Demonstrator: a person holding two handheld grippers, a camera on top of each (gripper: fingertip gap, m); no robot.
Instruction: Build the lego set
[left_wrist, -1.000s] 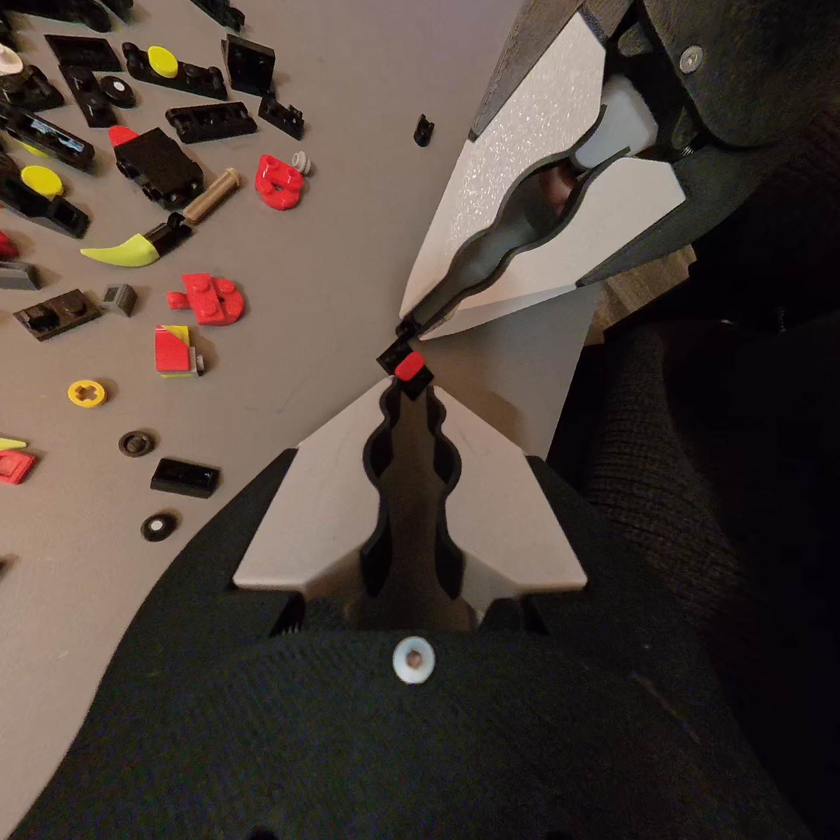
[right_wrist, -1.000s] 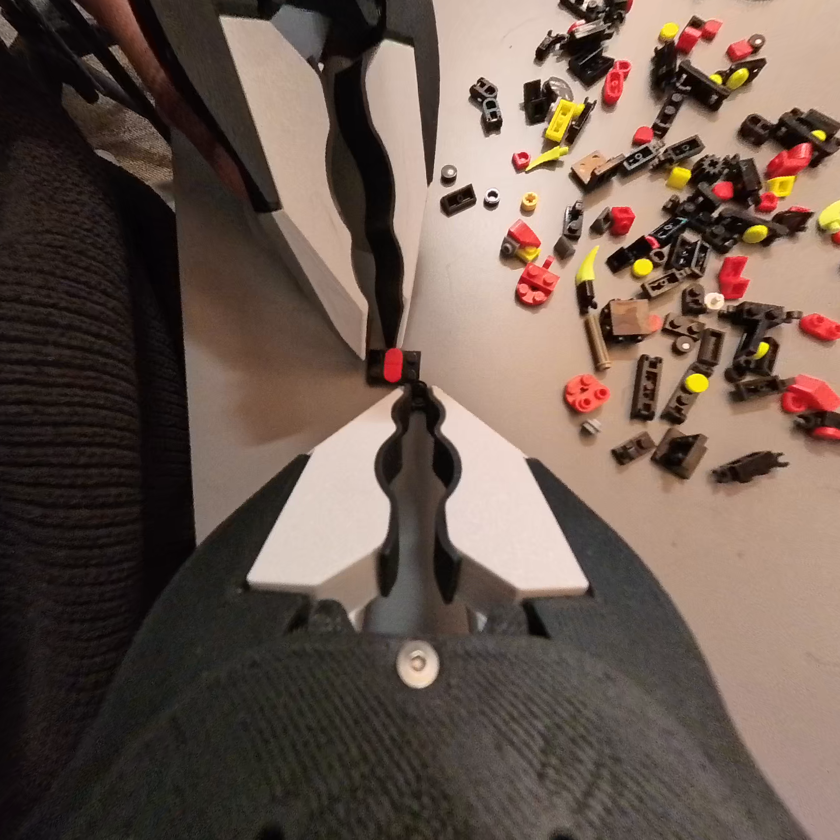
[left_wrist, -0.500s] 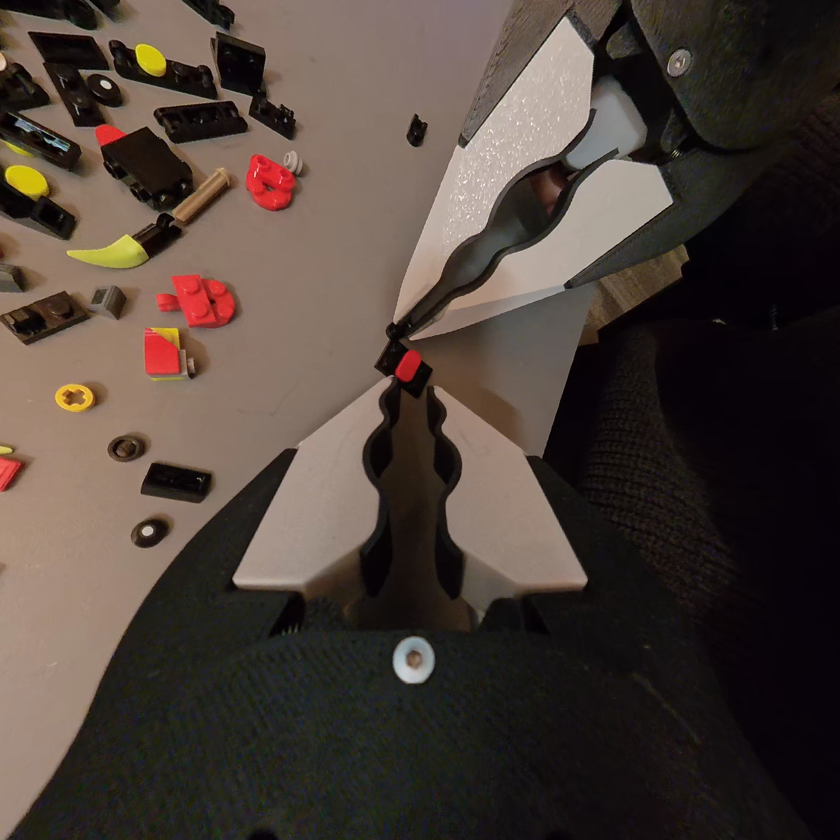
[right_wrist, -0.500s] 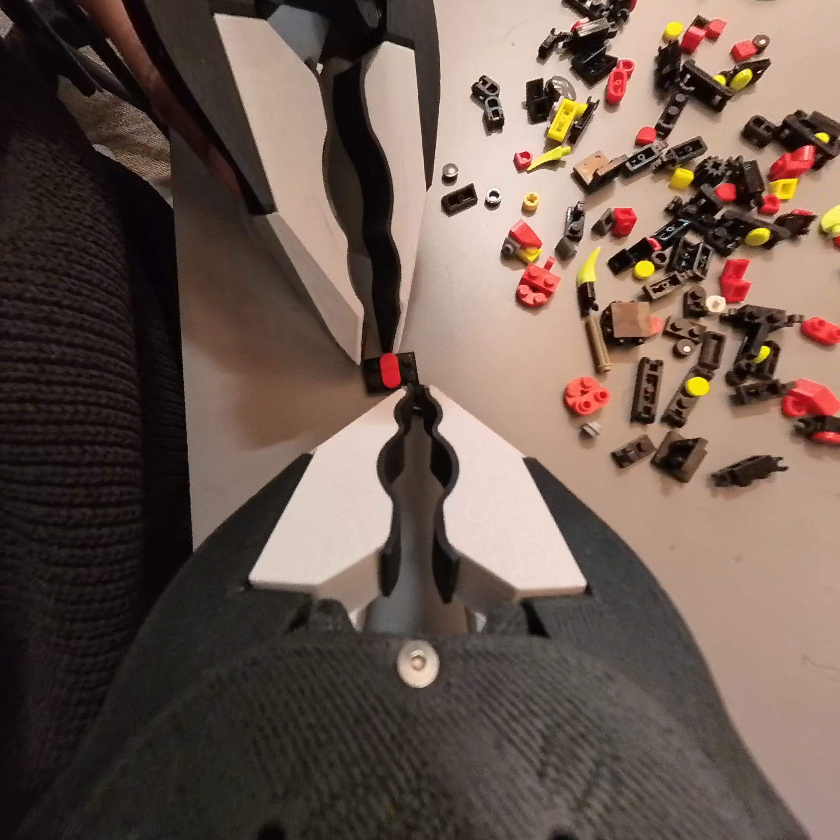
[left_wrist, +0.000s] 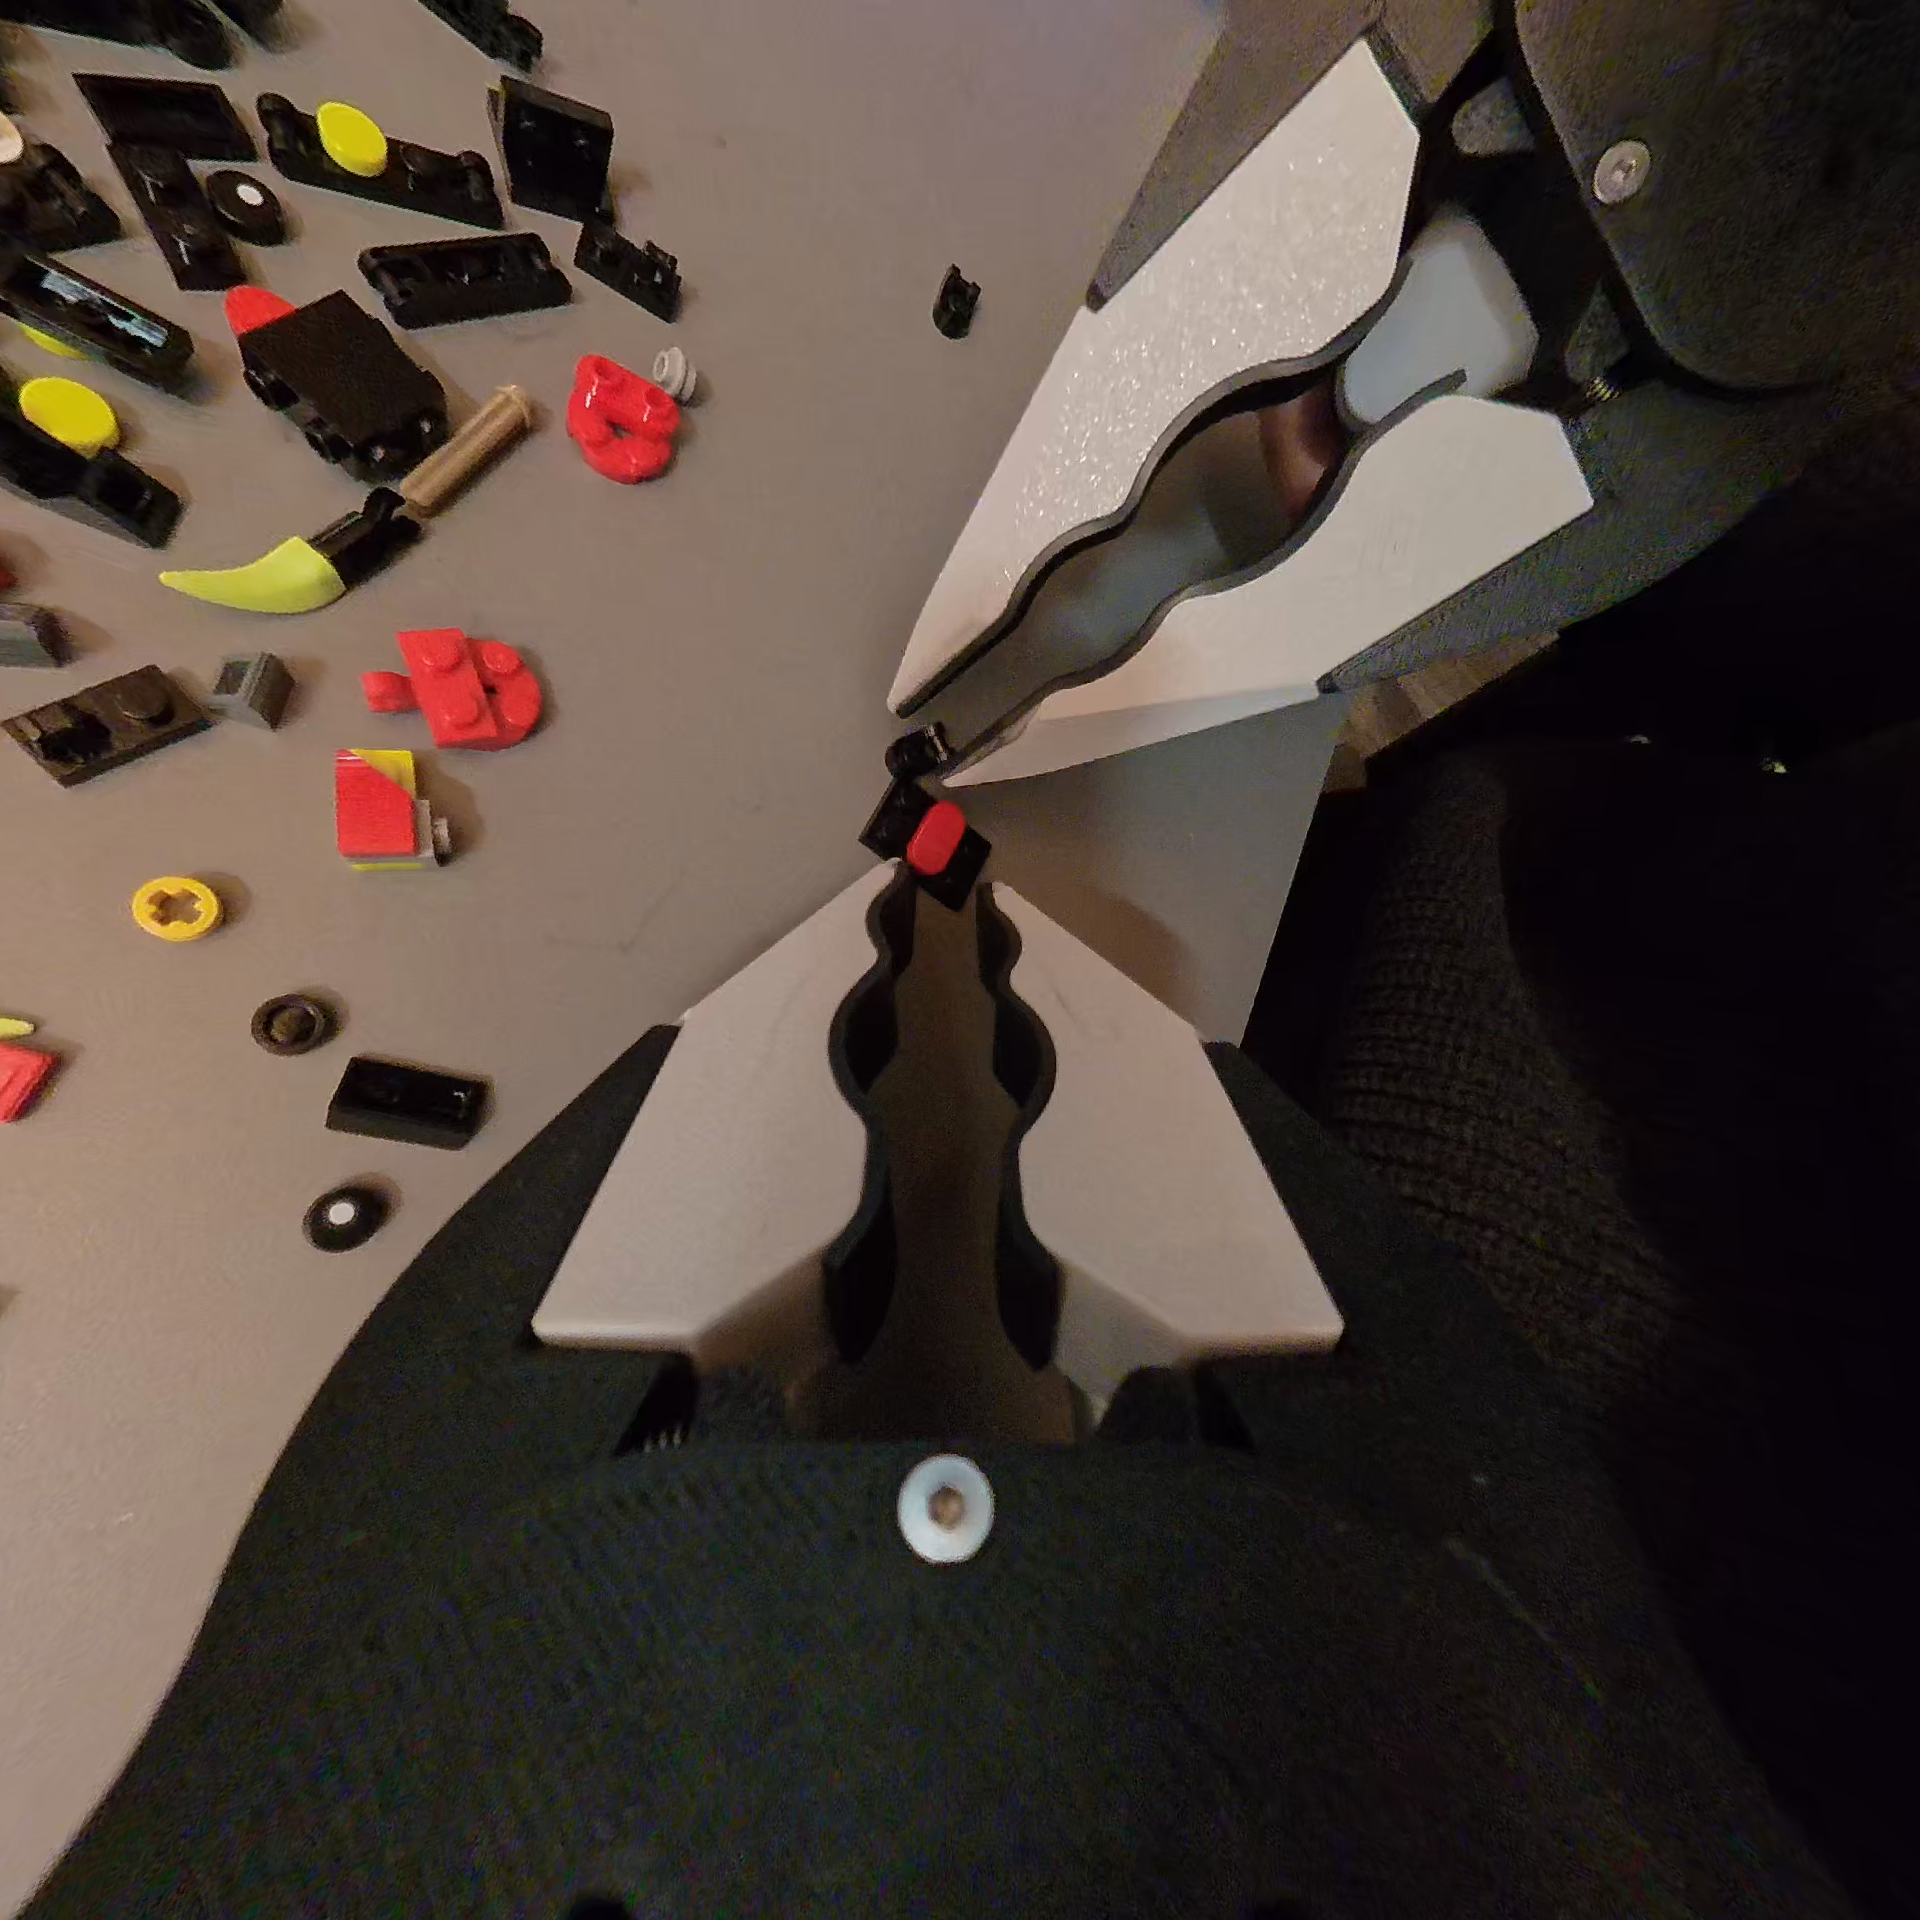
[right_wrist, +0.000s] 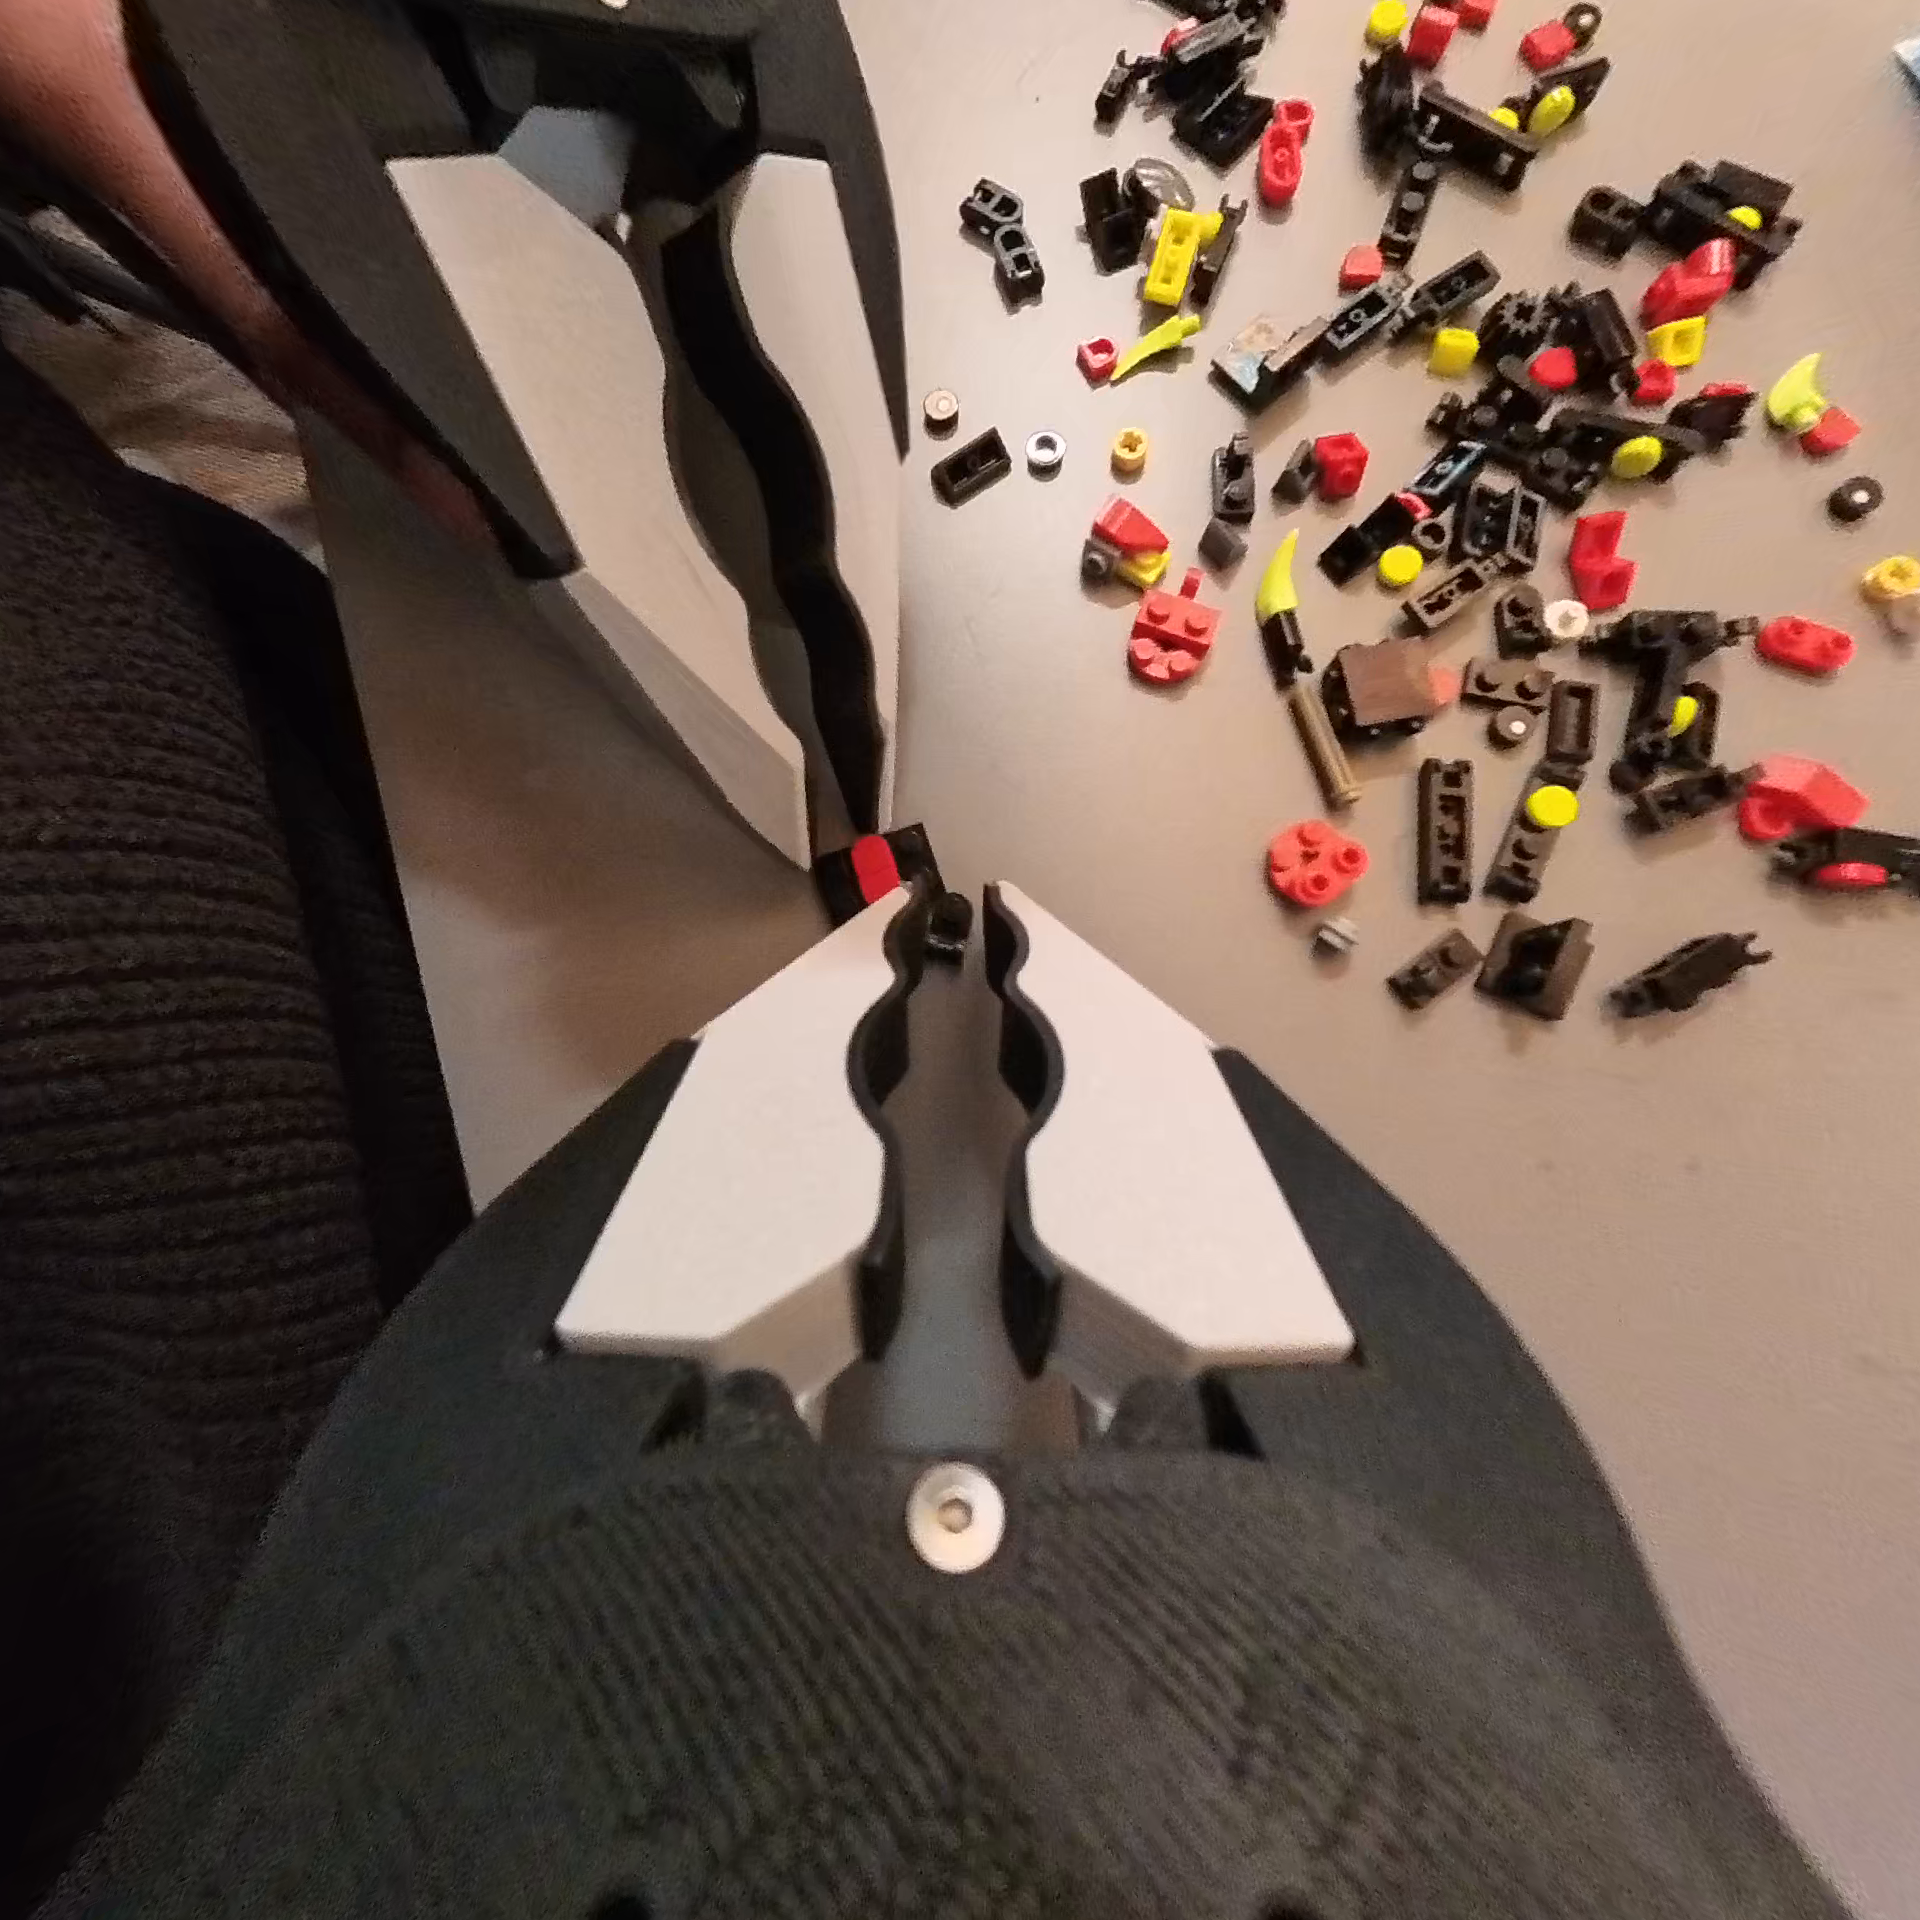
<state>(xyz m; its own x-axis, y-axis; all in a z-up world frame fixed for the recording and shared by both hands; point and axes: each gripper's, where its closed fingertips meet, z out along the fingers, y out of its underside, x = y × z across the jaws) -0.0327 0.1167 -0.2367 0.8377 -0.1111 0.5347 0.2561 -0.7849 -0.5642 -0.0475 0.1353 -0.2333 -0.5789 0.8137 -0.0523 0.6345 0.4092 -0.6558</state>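
My left gripper (left_wrist: 935, 894) is shut on a small black plate with a red tile on top (left_wrist: 935, 844), held above the grey table (left_wrist: 727, 260). A tiny black piece (left_wrist: 914, 750) sits at the plate's far end. My right gripper (right_wrist: 948, 899) is open. The tiny black piece (right_wrist: 948, 923) stands between its pads, with a gap on the right side. The right wrist view also shows the left gripper (right_wrist: 847, 821) coming in from the upper left, holding the plate (right_wrist: 871, 868). The two grippers meet tip to tip near the table's edge.
Many small black, red and yellow building pieces lie scattered on the table, among them a yellow-green claw (left_wrist: 265, 577), a red round plate (right_wrist: 1314, 860) and a black brick (left_wrist: 405, 1101). Dark knitted fabric (left_wrist: 1507, 1143) lies beyond the table edge.
The right gripper's jaws were shut on the tiny black piece at the plate; now they have opened and the piece stays on the plate. The left gripper keeps its hold.
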